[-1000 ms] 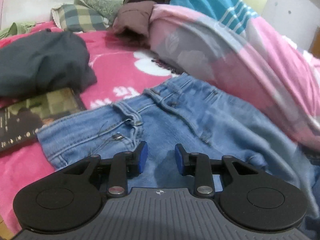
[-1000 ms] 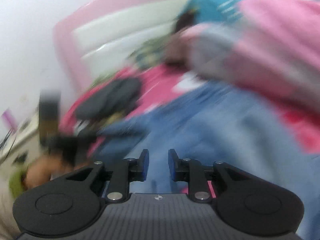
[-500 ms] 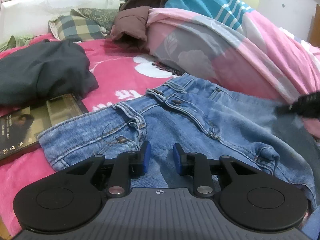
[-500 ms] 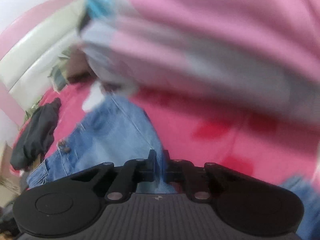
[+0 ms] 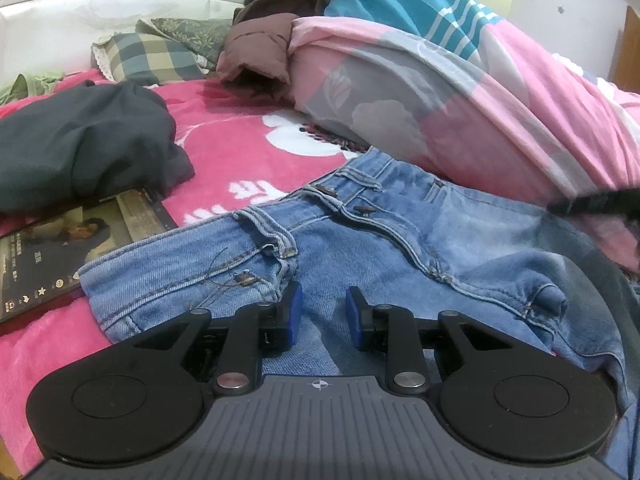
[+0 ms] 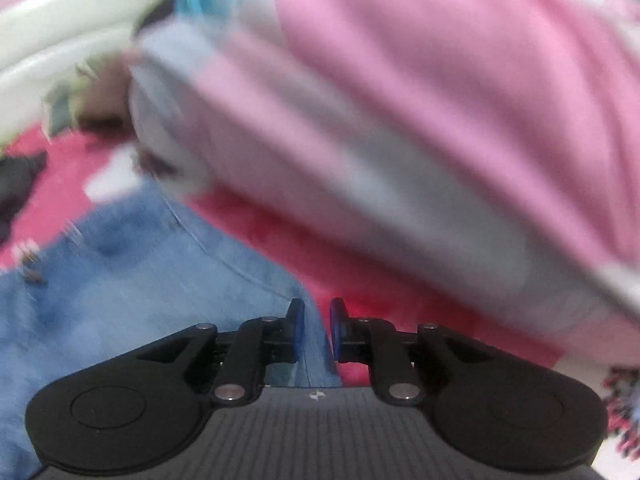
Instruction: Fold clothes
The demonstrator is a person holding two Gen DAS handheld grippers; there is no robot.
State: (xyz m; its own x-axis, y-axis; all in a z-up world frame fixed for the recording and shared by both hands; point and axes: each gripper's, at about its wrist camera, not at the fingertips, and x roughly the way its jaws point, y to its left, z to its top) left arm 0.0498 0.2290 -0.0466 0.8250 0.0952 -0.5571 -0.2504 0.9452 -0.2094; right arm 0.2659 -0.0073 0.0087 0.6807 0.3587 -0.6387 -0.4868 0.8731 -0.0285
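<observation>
While the jeans (image 5: 372,248) lay spread on the bed (image 5: 248,160), we held the left hand-held gripper (image 5: 320,312) released over the waistband. The right hand-held gripper (image 6: 316,330) stood narrowly parted astride the jeans' edge, gripping nothing yet. We judged both should pinch full denim thickness before lifting together.

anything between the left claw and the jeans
Nothing visible. The left claw sits open right over the jeans, with bare denim between its fingers. The book lies off to the left, touching only the waistband edge.
</observation>
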